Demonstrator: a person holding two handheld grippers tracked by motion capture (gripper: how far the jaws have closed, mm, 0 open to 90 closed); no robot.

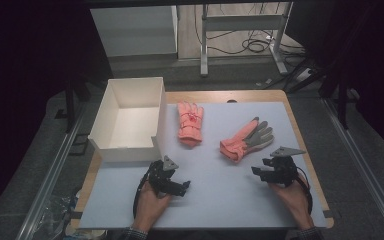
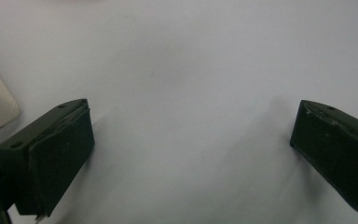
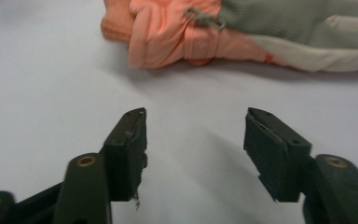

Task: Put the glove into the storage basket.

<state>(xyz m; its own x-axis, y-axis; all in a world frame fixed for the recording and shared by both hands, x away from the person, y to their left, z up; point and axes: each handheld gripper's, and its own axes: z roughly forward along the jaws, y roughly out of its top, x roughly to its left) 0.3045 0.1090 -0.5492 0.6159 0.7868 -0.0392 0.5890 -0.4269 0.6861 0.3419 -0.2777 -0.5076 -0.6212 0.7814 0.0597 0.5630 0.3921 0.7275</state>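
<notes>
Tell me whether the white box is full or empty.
Empty. The white box stands open-topped and the high view shows only its bare floor; both gloves lie outside it on the table.

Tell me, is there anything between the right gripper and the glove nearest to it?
Nothing visible. The right gripper has open, empty jaws, and only bare white mat lies between them and the cuff of the glove. In the high view the same gap is free.

Overhead forward-down view; two close tongs-mounted table views
</notes>
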